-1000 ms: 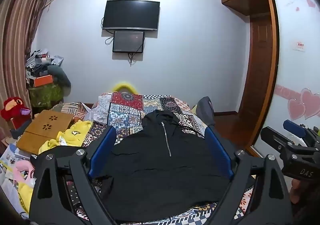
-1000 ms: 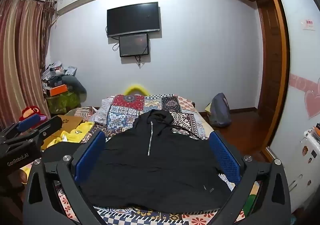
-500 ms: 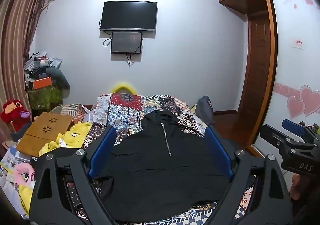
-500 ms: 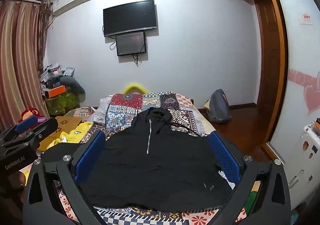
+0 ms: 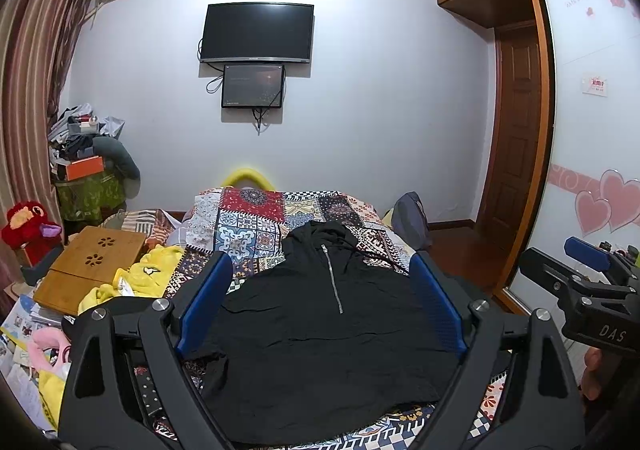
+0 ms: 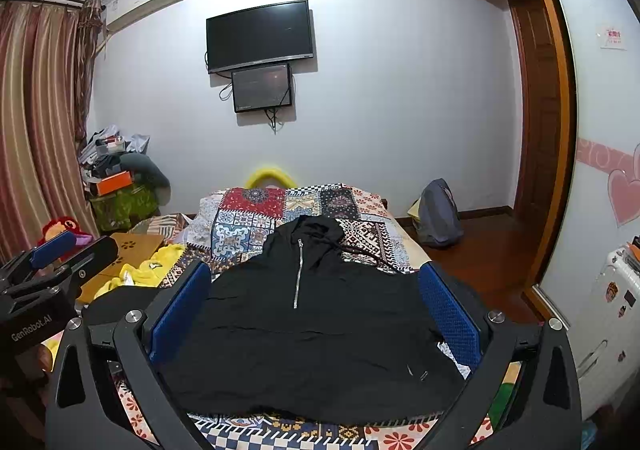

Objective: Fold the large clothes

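Left tongs (image 5: 322,304) and right tongs (image 6: 314,304): both spread wide, blue pads (image 5: 204,300) apart, gripping nothing, held above the near edge of the bed (image 5: 256,226). Black hooded jacket (image 5: 328,334) lies flat, zipper side up, lower centre of both frames, hood toward the far wall, on the patchwork bedspread (image 6: 248,222). Yellow garment (image 5: 136,282) and wooden folding tray (image 5: 90,270) sit at left of the jacket; wall TV (image 5: 258,32) upper centre, grey backpack (image 6: 438,214) on the floor at right.
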Available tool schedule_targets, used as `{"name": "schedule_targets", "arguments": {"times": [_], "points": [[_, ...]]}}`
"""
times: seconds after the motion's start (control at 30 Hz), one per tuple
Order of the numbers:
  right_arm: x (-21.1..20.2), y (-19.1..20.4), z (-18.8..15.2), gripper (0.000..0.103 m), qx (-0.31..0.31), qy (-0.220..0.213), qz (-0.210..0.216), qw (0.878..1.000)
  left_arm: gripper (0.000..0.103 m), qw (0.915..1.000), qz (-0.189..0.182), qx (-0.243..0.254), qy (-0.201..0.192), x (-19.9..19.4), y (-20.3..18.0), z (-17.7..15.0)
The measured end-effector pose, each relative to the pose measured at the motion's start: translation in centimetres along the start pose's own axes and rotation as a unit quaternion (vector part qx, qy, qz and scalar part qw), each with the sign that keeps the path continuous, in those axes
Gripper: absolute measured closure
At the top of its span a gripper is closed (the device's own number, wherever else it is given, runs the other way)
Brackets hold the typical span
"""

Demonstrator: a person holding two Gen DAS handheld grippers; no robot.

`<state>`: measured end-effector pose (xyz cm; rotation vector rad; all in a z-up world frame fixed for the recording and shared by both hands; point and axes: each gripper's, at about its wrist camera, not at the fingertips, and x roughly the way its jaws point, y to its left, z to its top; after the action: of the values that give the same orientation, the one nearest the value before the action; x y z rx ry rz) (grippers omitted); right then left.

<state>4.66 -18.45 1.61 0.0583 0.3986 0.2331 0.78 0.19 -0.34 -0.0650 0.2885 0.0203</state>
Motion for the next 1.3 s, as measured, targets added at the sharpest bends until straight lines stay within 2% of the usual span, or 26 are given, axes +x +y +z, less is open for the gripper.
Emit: {"name": "schedule_targets", "arguments": {"times": [1.3], "points": [[0.06,0.55,-0.06,0.0,0.002,0.002,0.003,1.0,0.012,1.0,0.004,-0.004,0.0,-0.01,-0.25,0.06]]}}
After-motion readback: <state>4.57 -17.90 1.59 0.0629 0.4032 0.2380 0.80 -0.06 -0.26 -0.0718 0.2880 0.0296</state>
